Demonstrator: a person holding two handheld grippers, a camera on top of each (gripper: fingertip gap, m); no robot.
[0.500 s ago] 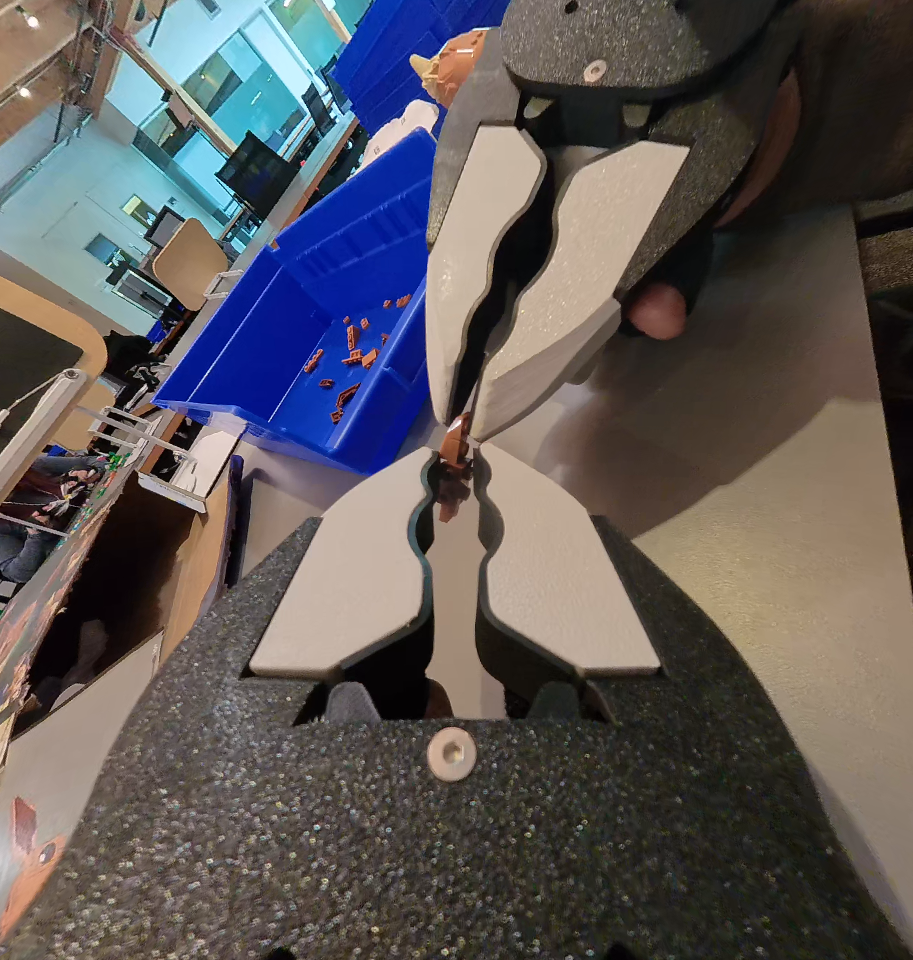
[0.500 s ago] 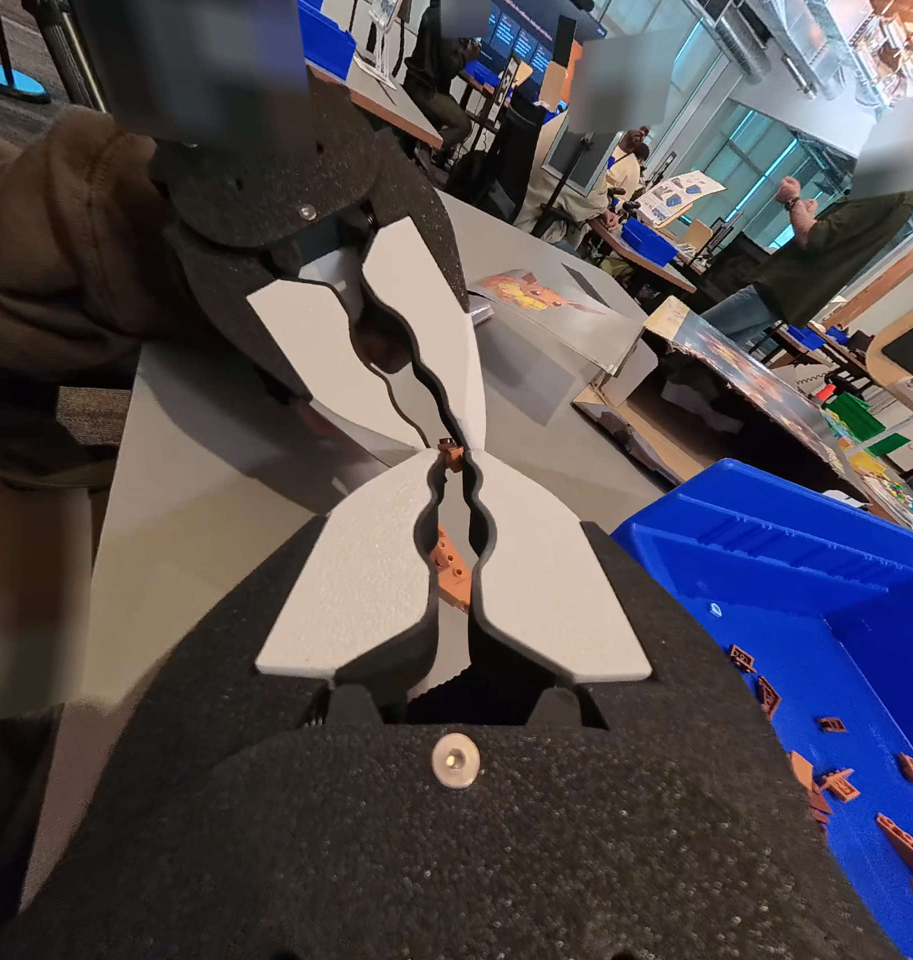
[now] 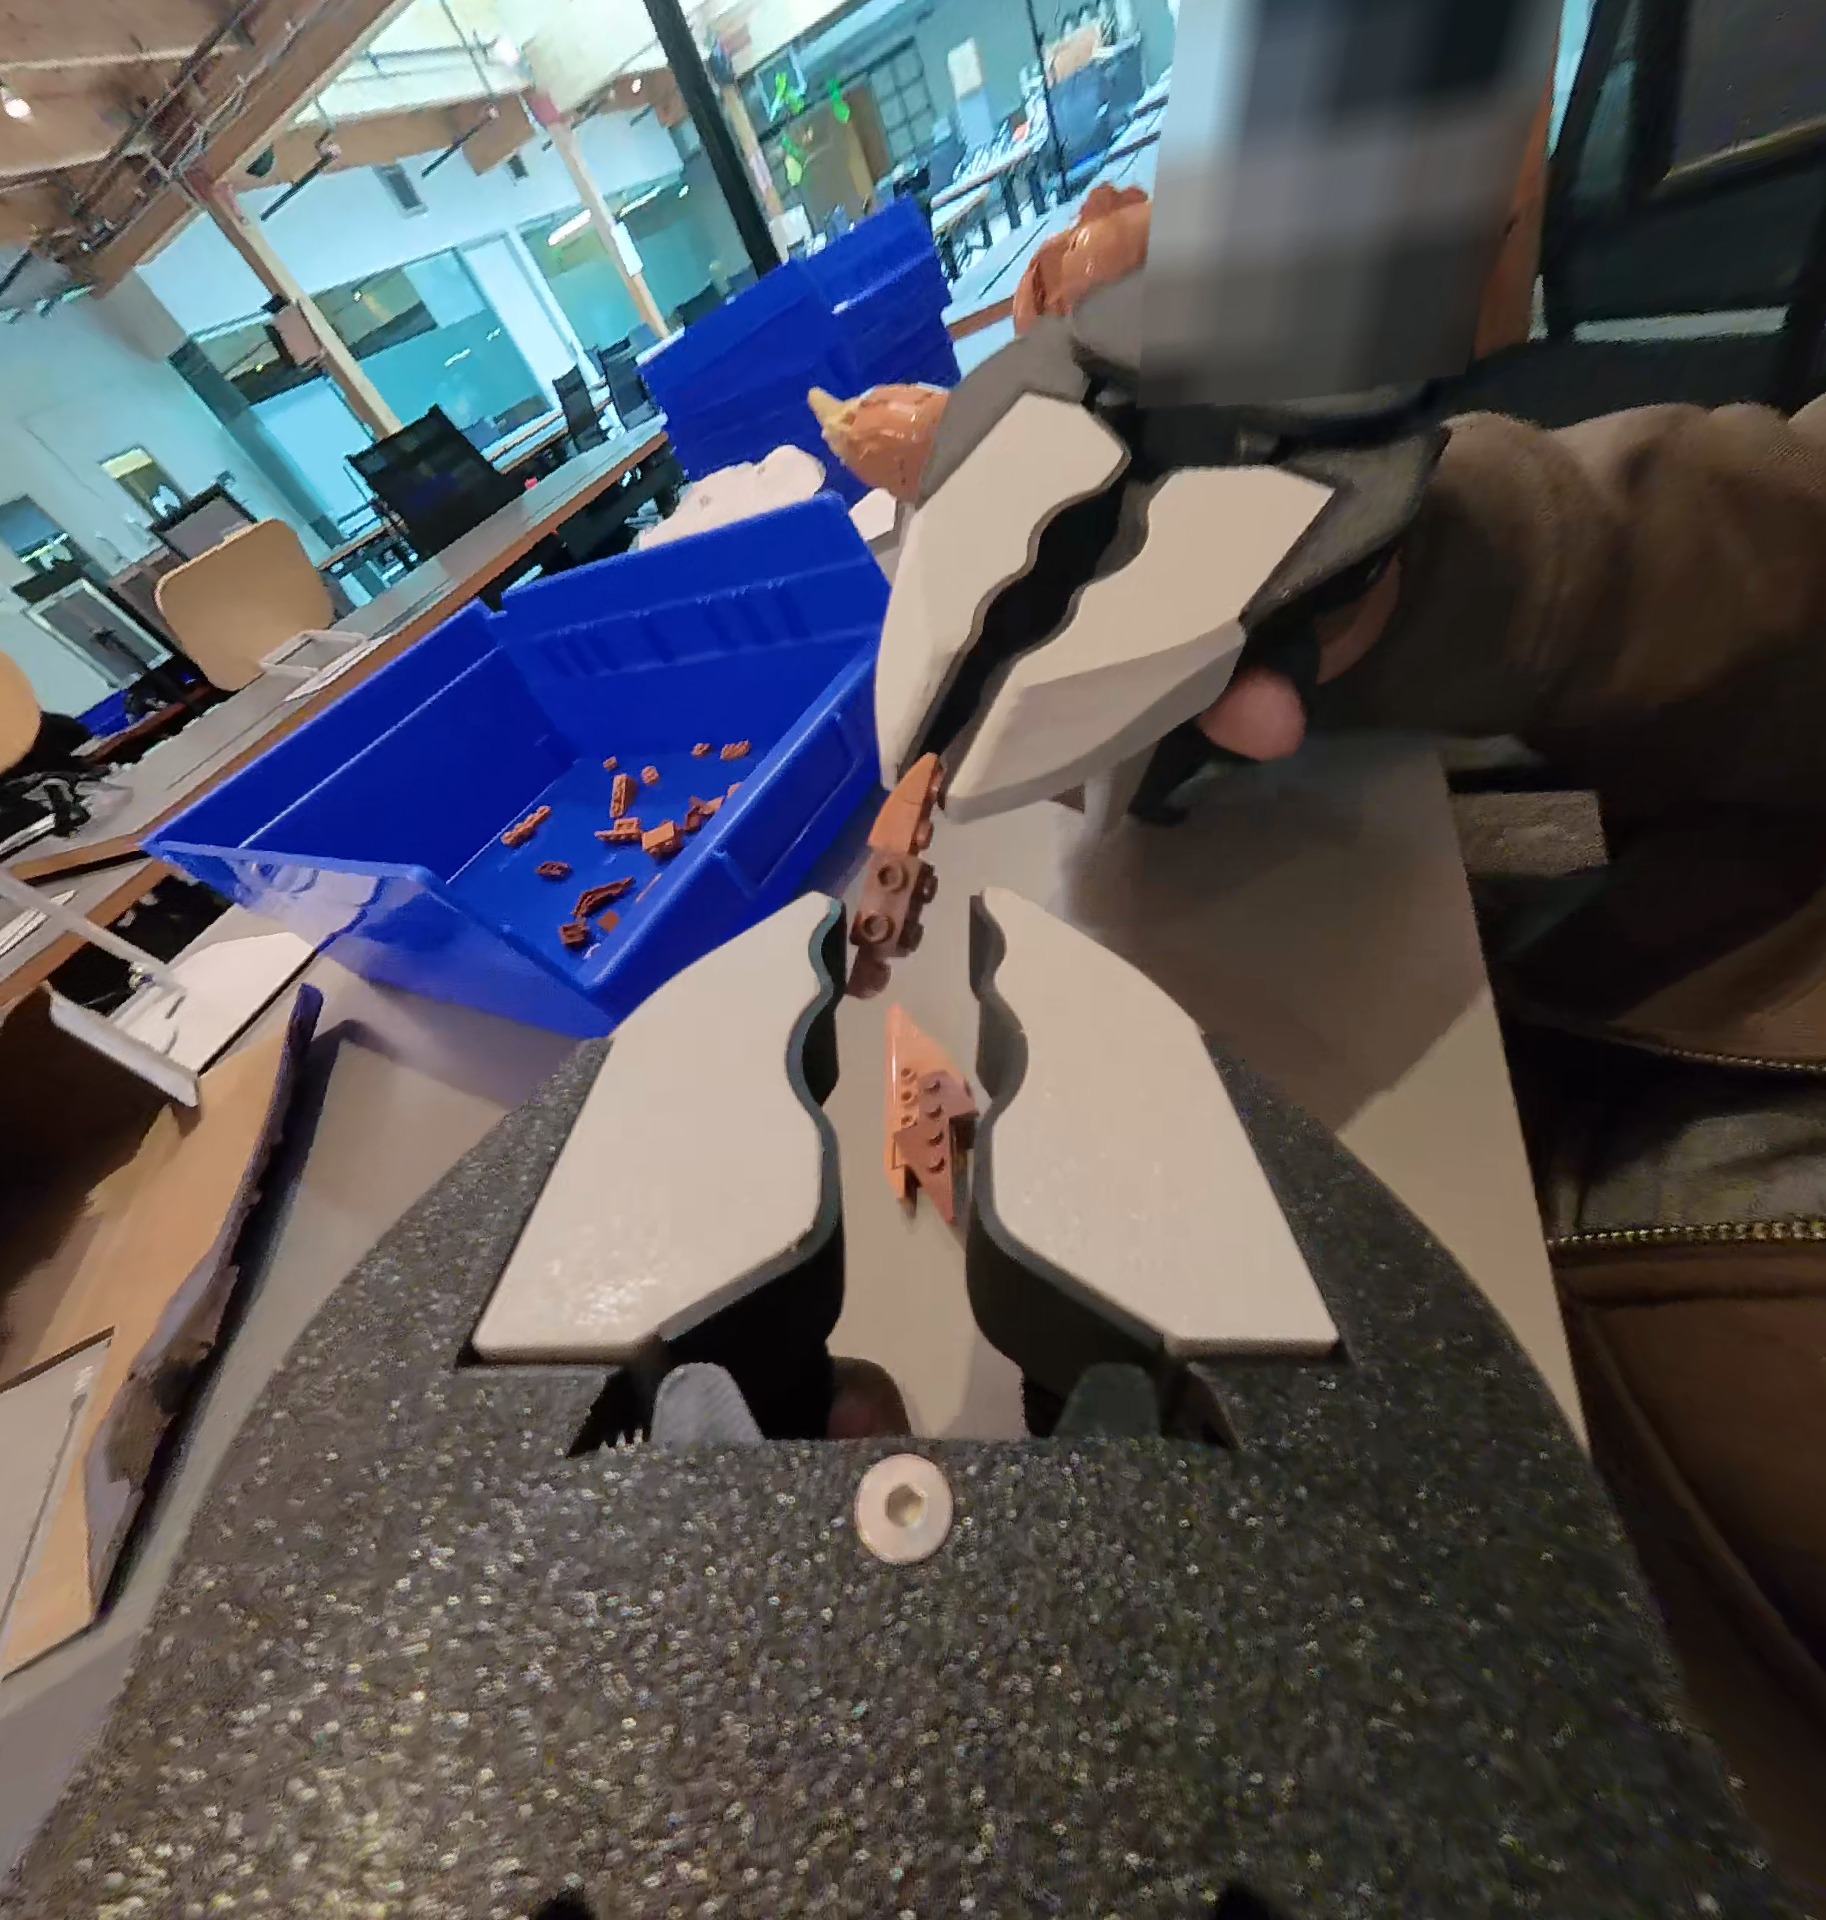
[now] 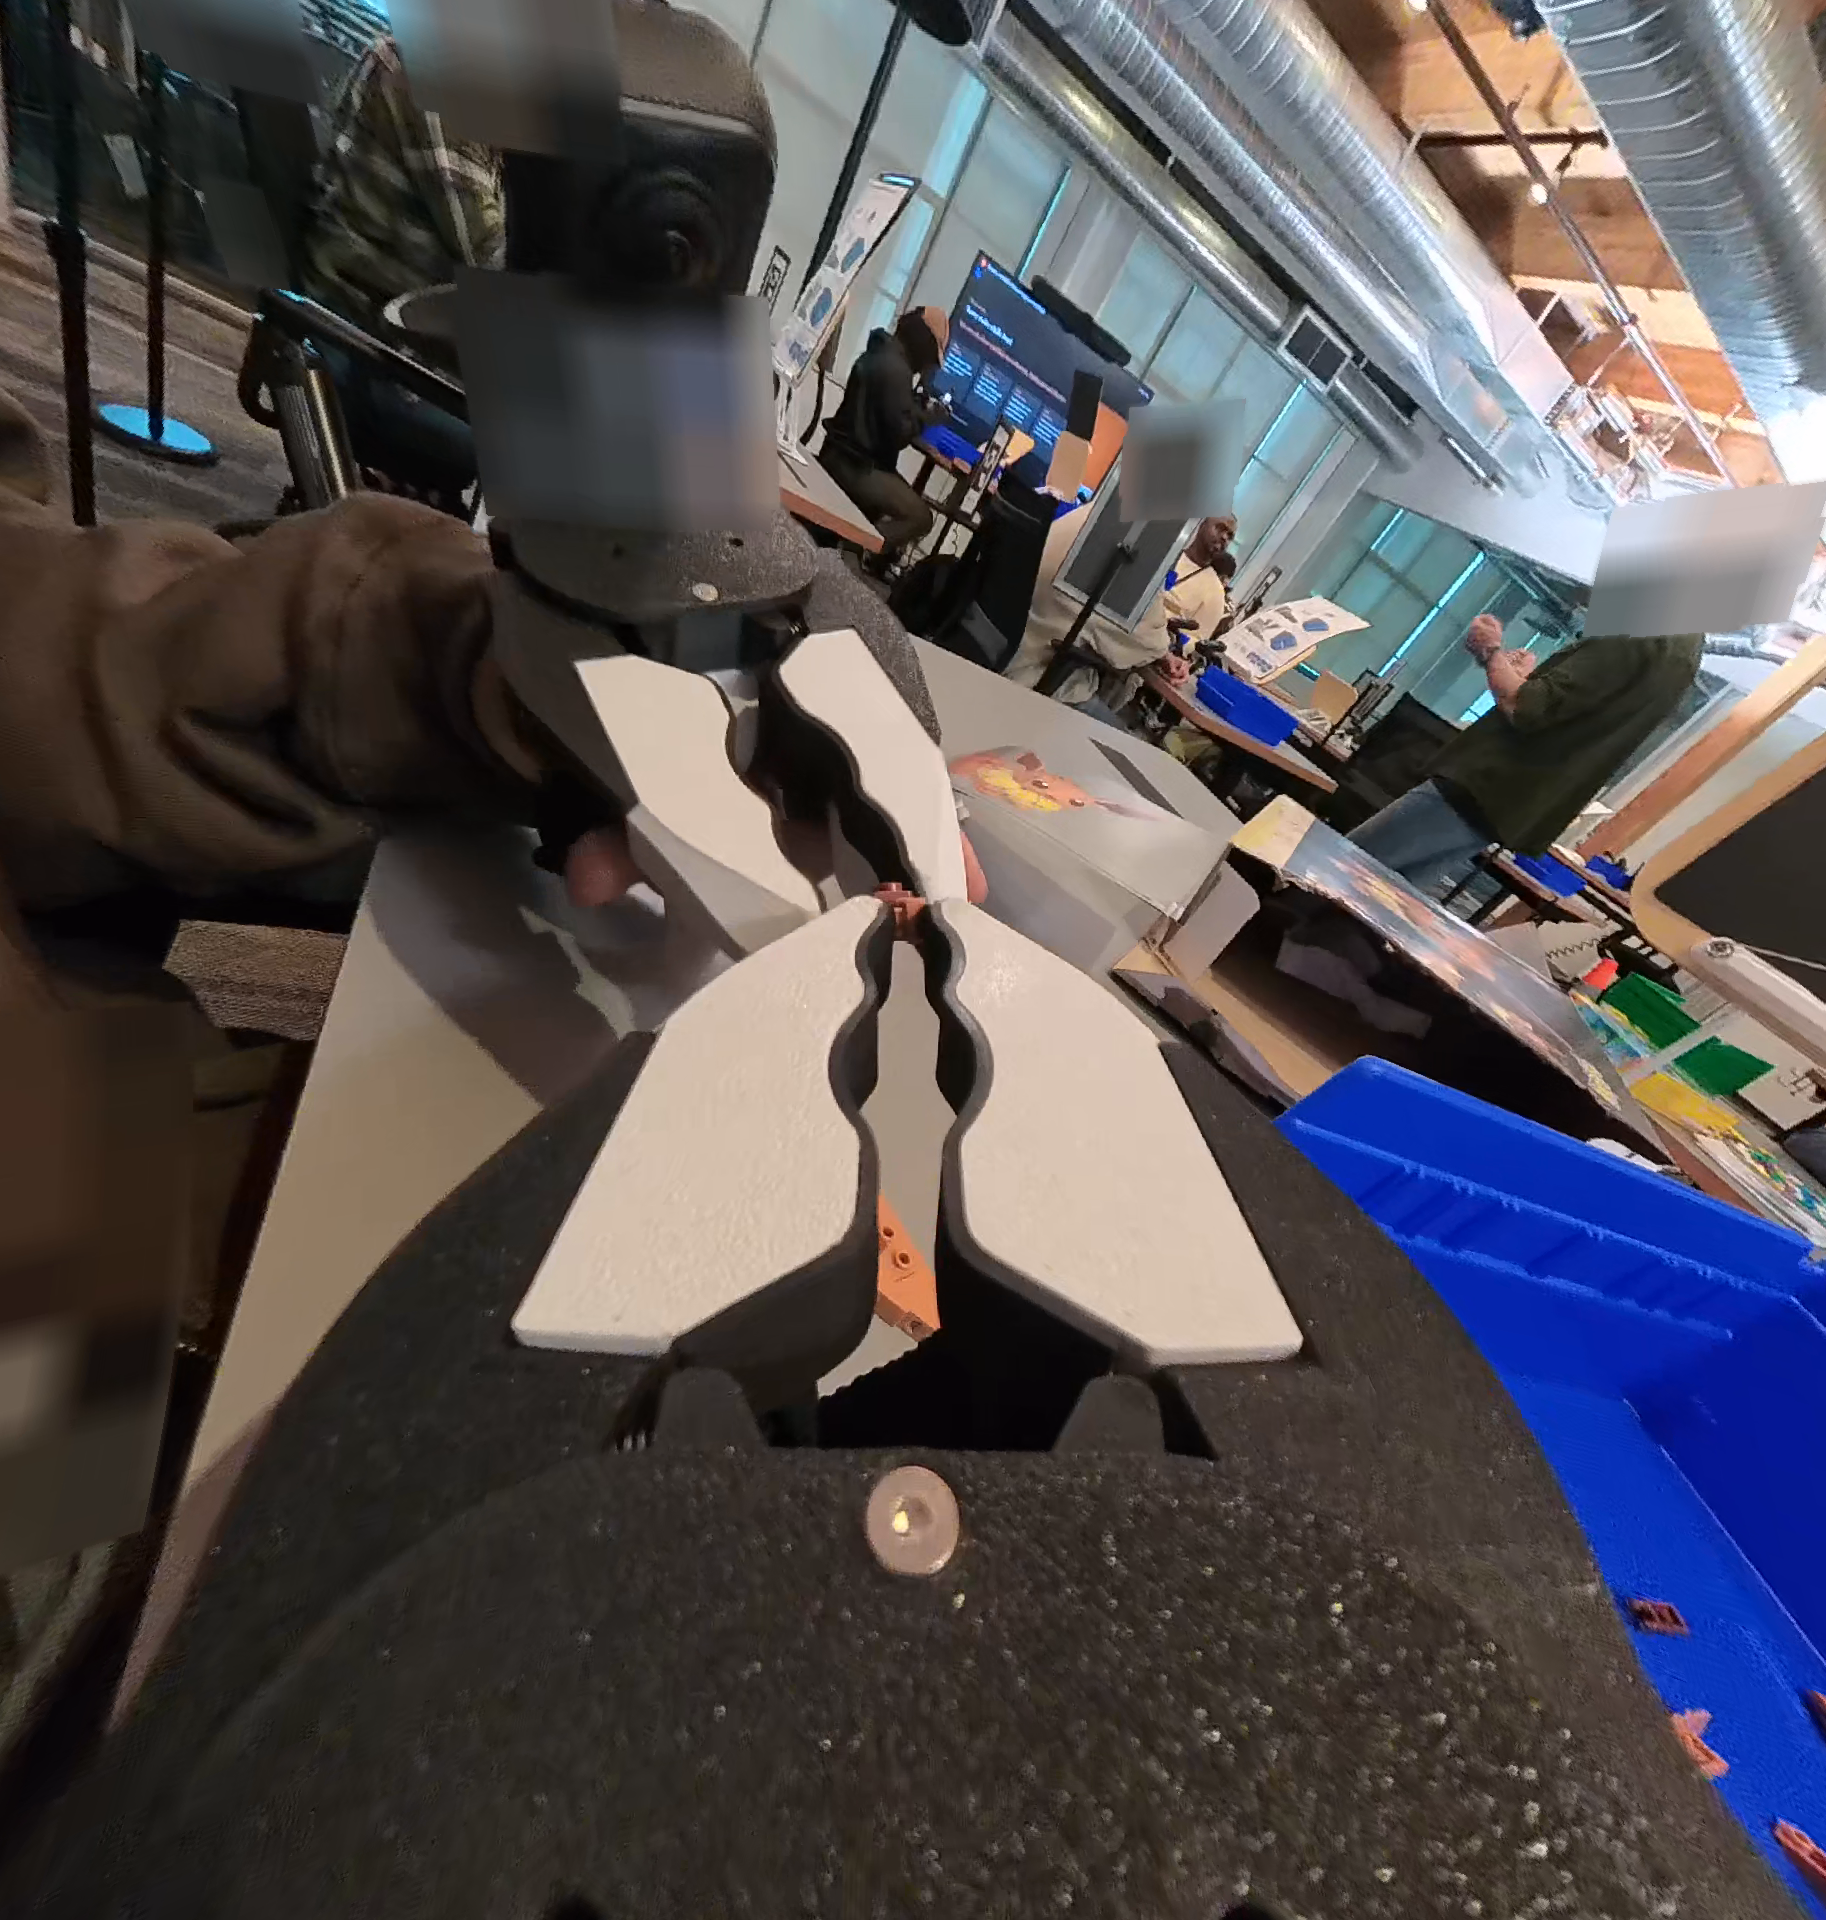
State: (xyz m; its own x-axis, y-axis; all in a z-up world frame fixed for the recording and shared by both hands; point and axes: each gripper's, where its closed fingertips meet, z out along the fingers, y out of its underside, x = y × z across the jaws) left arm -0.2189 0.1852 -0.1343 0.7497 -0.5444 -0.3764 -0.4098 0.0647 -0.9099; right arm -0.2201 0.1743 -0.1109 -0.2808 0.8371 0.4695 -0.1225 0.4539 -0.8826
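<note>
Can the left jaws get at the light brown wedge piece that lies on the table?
Probably yes. The wedge piece lies flat on the grey table, below the open left gripper. Only the brown assembly hanging from the right gripper is close.

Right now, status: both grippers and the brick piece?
Left gripper open, brown brick assembly hanging at its tips. Right gripper shut on the assembly's top. Tan wedge piece on table below.
</note>
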